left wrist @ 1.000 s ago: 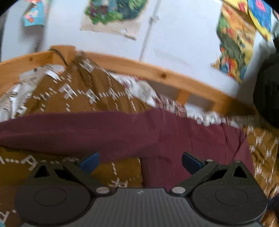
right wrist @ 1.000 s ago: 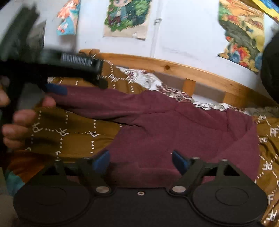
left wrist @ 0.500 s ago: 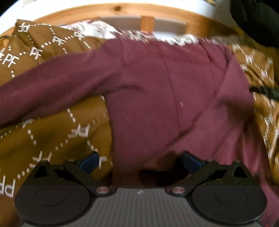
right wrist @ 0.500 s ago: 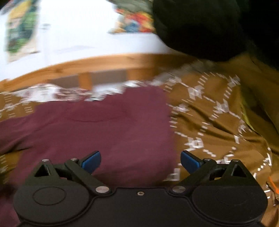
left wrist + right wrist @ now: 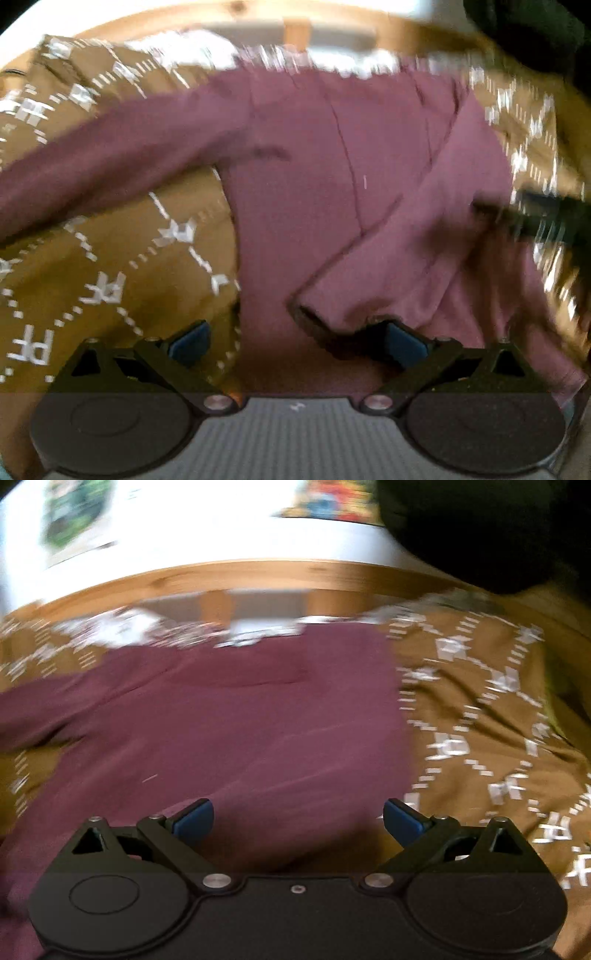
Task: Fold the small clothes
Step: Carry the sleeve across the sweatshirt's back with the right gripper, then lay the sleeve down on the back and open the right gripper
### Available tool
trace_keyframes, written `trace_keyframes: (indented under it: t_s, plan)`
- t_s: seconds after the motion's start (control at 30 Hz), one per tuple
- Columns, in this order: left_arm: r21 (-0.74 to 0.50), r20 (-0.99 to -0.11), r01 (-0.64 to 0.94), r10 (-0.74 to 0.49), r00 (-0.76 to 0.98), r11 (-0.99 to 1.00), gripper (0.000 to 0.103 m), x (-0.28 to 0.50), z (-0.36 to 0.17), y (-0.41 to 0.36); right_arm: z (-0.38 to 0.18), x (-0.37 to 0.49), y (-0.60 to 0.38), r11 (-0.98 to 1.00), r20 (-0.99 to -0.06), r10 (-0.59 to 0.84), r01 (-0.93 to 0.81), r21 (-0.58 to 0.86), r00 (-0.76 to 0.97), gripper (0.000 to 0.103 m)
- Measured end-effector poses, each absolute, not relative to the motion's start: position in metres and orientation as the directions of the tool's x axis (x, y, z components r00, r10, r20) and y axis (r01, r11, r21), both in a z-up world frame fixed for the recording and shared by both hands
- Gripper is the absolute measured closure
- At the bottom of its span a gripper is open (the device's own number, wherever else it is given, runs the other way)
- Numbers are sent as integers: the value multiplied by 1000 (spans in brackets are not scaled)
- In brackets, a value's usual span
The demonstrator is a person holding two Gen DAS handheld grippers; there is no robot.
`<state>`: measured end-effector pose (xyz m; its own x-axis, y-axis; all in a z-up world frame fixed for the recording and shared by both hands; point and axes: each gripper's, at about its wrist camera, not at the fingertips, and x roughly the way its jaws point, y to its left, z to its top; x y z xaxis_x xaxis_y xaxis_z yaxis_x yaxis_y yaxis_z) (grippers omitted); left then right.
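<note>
A maroon long-sleeved top (image 5: 314, 177) lies spread on a brown patterned bedspread (image 5: 110, 258). One sleeve stretches to the left; the other is folded in across the body, its cuff (image 5: 325, 314) near my left gripper. My left gripper (image 5: 295, 341) is open over the lower hem of the top, touching nothing that I can see. My right gripper (image 5: 297, 821) is open above the same top (image 5: 221, 720), near its right edge. The other gripper shows as a dark blur (image 5: 535, 218) at the right of the left wrist view.
A wooden bed rail (image 5: 258, 576) runs along the far side, with a white wall and posters (image 5: 74, 517) behind it. A dark bulky object (image 5: 498, 528) sits at the upper right. The brown bedspread (image 5: 498, 720) extends to the right of the top.
Both views have shifted and are motion-blurred. The right sleeve now lies folded across the body with its cuff near my left gripper. Both grippers stay open.
</note>
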<state>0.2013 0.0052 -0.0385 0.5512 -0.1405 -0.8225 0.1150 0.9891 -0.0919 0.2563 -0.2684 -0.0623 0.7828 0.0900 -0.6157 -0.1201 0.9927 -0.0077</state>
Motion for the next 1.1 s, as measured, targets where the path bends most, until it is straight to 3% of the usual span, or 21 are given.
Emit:
trace_keyframes:
  t_s: [0.17,0.33,0.43,0.5,0.53,0.63,1.1]
  plan:
    - [-62,-707,29,-64,704,998,1,198,-14,19,-62,249,-232,940,-648,293,-336,60,703,29]
    - [-85,-727,-69,-15,686,994,1,215,-16,36,-62,253,-196,847,-726,464,-493,197,507,34]
    - [-124,-749,-107,-23,662,986,1,219,-17,44,-69,249,-172,830,-777,433,-538,146,457,36]
    - [-134,-751,-121,-21,660,984,1,218,-18,49,-76,246,-162,834,-801,382,-546,84,461,45]
    - [-136,-750,-127,-18,662,983,1,217,-18,50,-78,245,-161,835,-805,379,-543,85,456,53]
    - [-144,-746,-134,-19,665,981,1,217,-20,52,-81,243,-163,844,-806,374,-528,92,458,96]
    - [-144,-769,-34,-91,632,989,1,218,-34,28,-60,189,-195,859,-766,360,-509,50,532,100]
